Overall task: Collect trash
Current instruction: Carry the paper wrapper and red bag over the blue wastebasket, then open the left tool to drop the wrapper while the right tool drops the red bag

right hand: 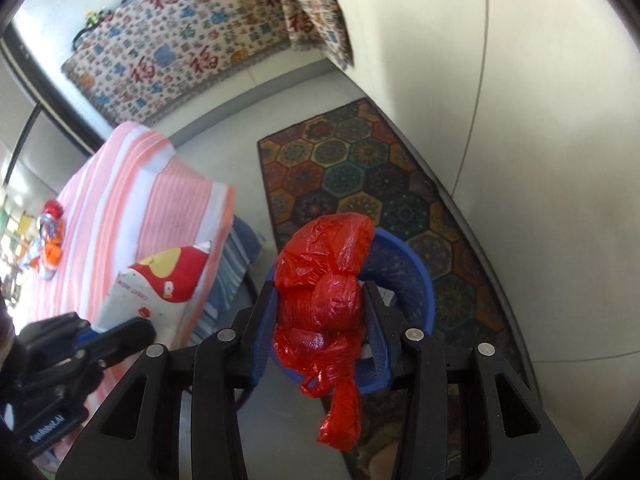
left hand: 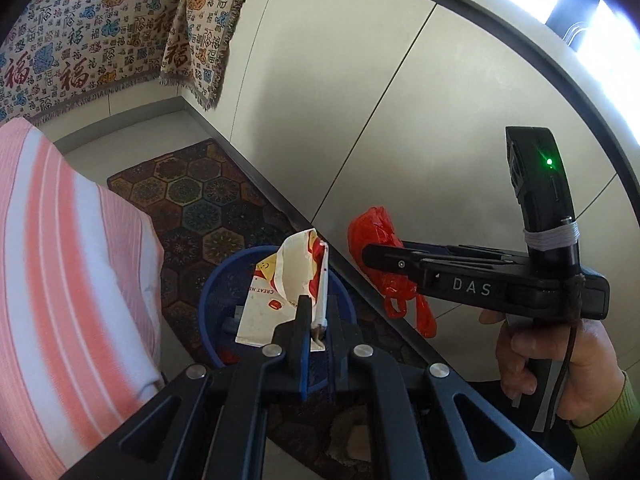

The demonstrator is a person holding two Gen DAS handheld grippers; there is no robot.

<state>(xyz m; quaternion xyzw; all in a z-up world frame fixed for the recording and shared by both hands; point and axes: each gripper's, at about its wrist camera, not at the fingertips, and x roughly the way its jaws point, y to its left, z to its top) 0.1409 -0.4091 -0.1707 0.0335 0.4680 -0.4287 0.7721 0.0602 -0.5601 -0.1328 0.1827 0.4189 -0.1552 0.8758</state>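
My left gripper (left hand: 318,320) is shut on a white, red and yellow paper wrapper (left hand: 296,276) and holds it over a blue waste basket (left hand: 212,292) on the floor. My right gripper (right hand: 322,320) is shut on a knotted red plastic bag (right hand: 326,292), held above the same blue basket (right hand: 404,264). In the left wrist view the right gripper (left hand: 370,258) reaches in from the right with the red bag (left hand: 376,232). In the right wrist view the left gripper (right hand: 136,330) and the wrapper (right hand: 160,284) show at lower left.
A patterned hexagon rug (right hand: 360,168) lies under the basket along a white wall (left hand: 340,100). A pink-and-white striped table cover (right hand: 132,208) with small items (right hand: 50,232) is to the left. A patterned cloth (right hand: 180,44) drapes furniture at the back.
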